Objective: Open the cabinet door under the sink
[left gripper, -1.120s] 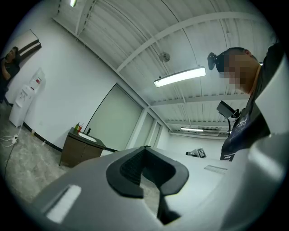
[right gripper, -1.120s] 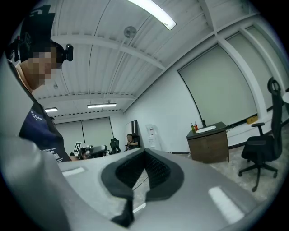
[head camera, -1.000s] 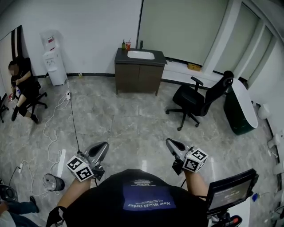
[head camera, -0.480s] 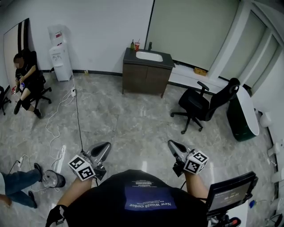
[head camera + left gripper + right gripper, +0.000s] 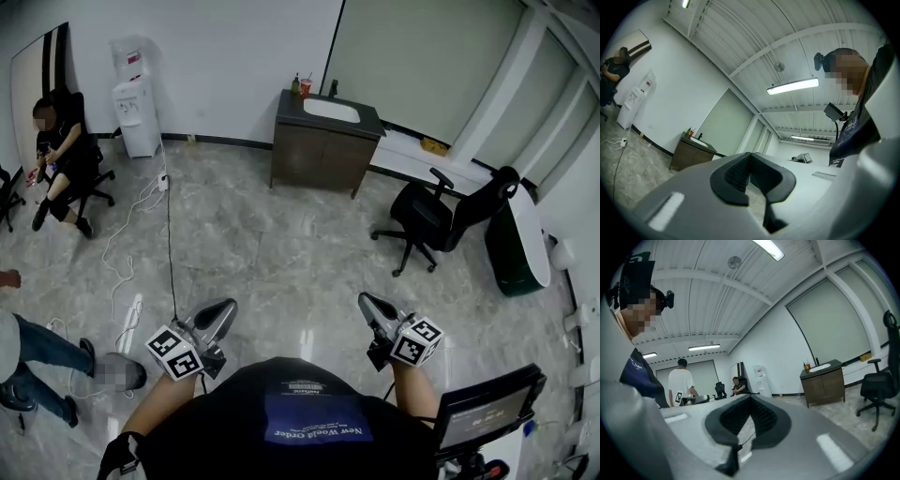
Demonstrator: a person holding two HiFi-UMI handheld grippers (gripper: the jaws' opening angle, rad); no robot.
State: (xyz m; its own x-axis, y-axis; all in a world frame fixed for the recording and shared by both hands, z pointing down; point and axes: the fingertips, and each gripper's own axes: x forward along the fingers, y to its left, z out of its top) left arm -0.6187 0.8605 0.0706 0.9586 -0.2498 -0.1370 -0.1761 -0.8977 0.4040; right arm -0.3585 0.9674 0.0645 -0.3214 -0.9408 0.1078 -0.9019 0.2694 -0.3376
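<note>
Brown wood formed the cabinet (image 5: 323, 155) under the sink (image 5: 330, 111), far off at the white wall, doors shut. The left gripper (image 5: 223, 307) and right gripper (image 5: 366, 300) were near the person, well apart from it. In the left gripper view the jaws were closed, empty. In the right gripper view also closed, empty; cabinet far right.

The dark brown wooden vanity cabinet (image 5: 323, 141) stood upright on the grey marbled floor (image 5: 281, 253), backed against the white wall (image 5: 225, 66) at the far side of the room. Its two flat front doors (image 5: 302, 161) sat side by side under the white oval sink basin (image 5: 336, 111) and were both shut, flush with the cabinet front.
</note>
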